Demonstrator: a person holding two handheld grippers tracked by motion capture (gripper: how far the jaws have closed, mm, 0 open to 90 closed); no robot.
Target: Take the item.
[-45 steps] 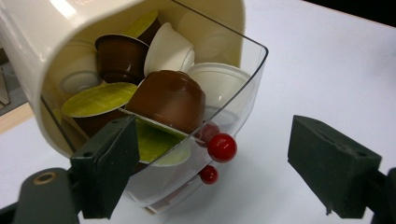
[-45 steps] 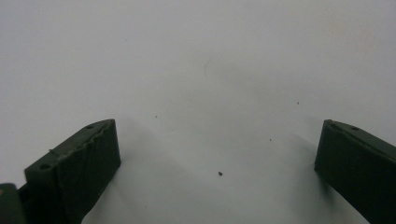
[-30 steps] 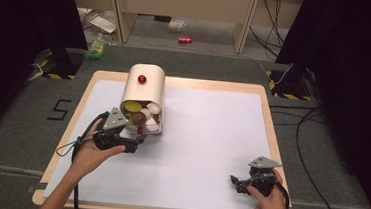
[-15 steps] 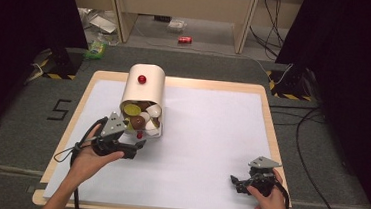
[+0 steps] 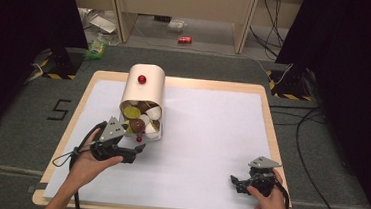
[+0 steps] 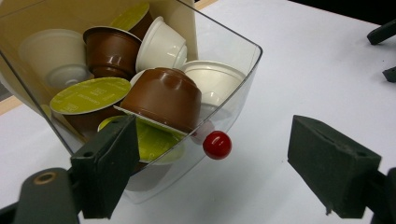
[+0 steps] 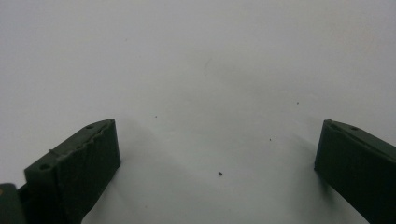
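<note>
While the left gripper [image 6: 212, 179] has its jaws apart with nothing between the pads, the red knob [image 6: 217, 144] of the clear drawer front [image 6: 233, 84] sits in the gap ahead of them, untouched. Behind that front, the cream container [image 5: 145, 89] lies on its side on the white table sheet [image 5: 206, 136], mouth toward the left gripper [image 5: 138, 151] — packed with coffee capsules: a brown capsule [image 6: 163, 98] in front, white capsules [image 6: 212, 81] beside and behind it, green-foil lids [image 6: 88, 95] at the left, another brown one [image 6: 109, 51] deeper in. A second red knob [image 5: 142, 79] shows on the container's upper side in the high view. Right gripper [image 7: 217, 161] rests well apart near the table's right front corner [image 5: 237, 181], jaws wide, bare sheet between them. Beyond the wooden table edge [image 5: 267, 121] — grey carpet, a red can [image 5: 184, 39], cables [image 5: 307, 124] and black curtains [image 5: 24, 21].
</note>
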